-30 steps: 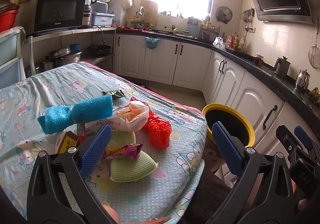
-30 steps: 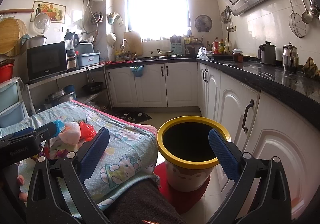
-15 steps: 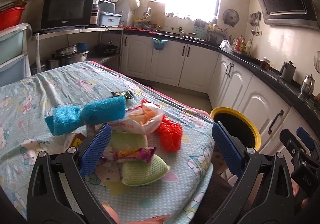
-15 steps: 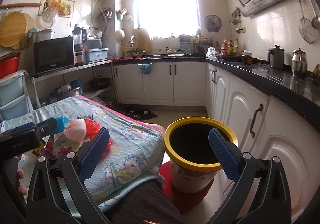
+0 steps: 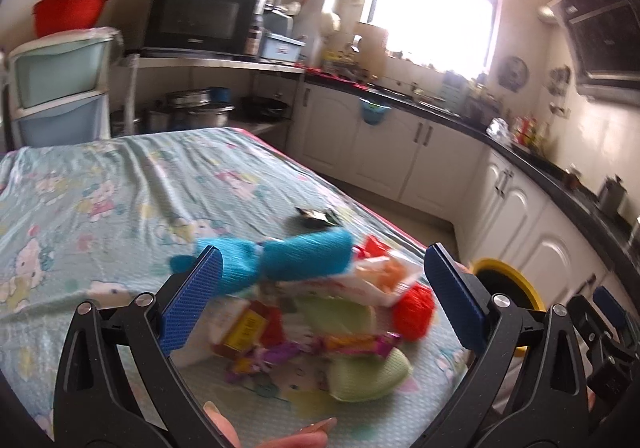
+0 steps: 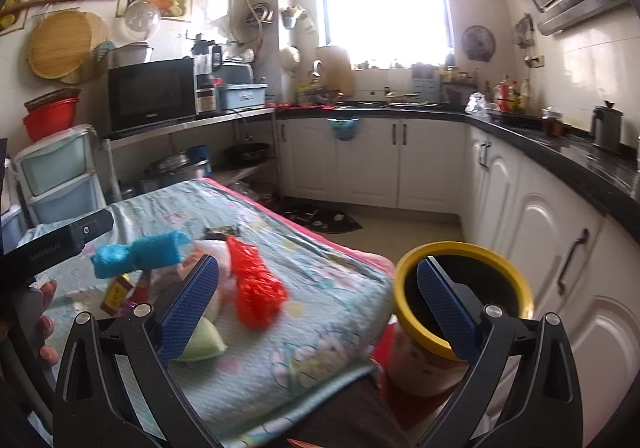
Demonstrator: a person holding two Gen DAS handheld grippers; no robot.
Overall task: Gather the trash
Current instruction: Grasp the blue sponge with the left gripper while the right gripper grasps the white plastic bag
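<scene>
On the cartoon-print tablecloth [image 5: 100,183], my left gripper [image 5: 320,304] has swung in over the trash pile, jaws wide apart and empty, framing the rolled blue towel [image 5: 304,256] and purple snack wrapper [image 5: 352,344] (both blurred). Rightward, my right gripper [image 6: 316,308] has turned tableward too, gaping empty, the crumpled red plastic bag [image 6: 256,296] between its fingers; the yellow-rimmed bin [image 6: 460,300] waits beside the table.

The trash heap [image 5: 312,312] crowds the table's [image 5: 120,207] near corner; the far cloth lies bare, the bin [image 6: 464,296] mouth unblocked.
</scene>
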